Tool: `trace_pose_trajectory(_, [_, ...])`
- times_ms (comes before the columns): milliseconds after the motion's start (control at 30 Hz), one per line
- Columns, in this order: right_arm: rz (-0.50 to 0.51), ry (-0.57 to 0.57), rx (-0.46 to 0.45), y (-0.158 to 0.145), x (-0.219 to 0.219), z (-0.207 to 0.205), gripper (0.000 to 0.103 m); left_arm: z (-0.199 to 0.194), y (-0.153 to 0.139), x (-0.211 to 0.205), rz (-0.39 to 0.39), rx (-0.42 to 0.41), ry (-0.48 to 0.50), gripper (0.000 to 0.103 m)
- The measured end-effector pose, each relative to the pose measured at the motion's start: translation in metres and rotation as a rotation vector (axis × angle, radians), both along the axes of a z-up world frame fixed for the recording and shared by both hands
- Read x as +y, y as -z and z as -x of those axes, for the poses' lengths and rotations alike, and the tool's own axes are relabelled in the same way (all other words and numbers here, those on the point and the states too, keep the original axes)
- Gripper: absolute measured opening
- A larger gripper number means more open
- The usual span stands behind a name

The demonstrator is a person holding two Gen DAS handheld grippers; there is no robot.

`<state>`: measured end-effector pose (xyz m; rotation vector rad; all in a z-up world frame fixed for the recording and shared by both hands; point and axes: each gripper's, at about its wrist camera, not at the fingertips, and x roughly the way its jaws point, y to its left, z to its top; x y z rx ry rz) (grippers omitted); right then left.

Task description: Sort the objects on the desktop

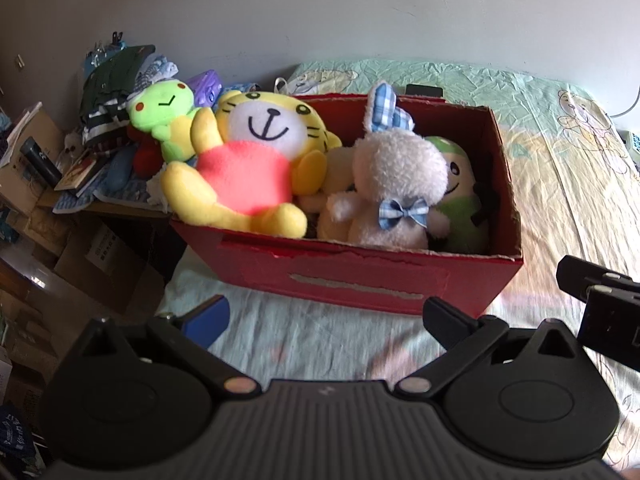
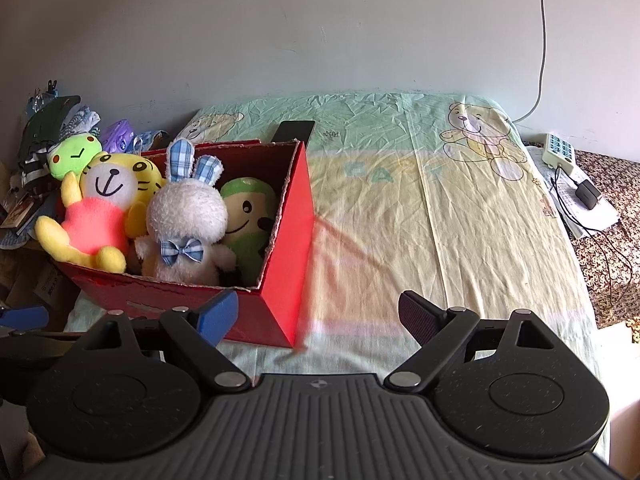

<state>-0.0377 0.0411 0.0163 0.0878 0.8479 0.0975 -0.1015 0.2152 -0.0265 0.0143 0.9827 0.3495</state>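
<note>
Right wrist view: a bear-print sheet [image 2: 400, 184] lettered "BABY" is spread over the bed. Toys are packed in the red box [image 2: 288, 248] at its left edge. Both the left gripper [image 1: 326, 316] and right gripper [image 2: 318, 312] are held apart, empty.

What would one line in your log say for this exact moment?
left gripper: open, empty | right gripper: open, empty | red box: on bed, plush toys inside | bedsheet: phone behind box

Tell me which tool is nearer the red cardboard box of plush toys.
Left. The left tool sits open squarely before the red cardboard box; the right tool, also open, is off its right corner.
</note>
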Motion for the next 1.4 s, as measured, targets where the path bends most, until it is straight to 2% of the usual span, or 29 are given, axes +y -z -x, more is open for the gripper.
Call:
trace_pose_trajectory(467, [-0.027,0.065,0.053,0.022,-0.048,0.009,0.088,-0.004,0.024,-0.048,0.017,0.053,0.066,0.103])
trace_pose_trajectory(700, [-0.04,0.106,0.095,0.036,-0.062,0.005,0.087,-0.014,0.041,-0.058,0.016,0.119,0.061,0.103])
trace_pose_trajectory(800, [-0.039,0.1,0.108,0.04,-0.061,0.003,0.087,-0.016,0.047,-0.058,0.019,0.137,0.057,0.103])
trace_pose_trajectory(1000, [-0.035,0.093,0.139,0.048,-0.055,-0.002,0.087,-0.015,0.049,-0.055,0.024,0.124,0.063,0.103])
trace_pose_trajectory(1400, [-0.029,0.045,0.152,0.049,-0.03,-0.014,0.087,-0.021,0.051,-0.027,0.061,0.125,0.032,0.103])
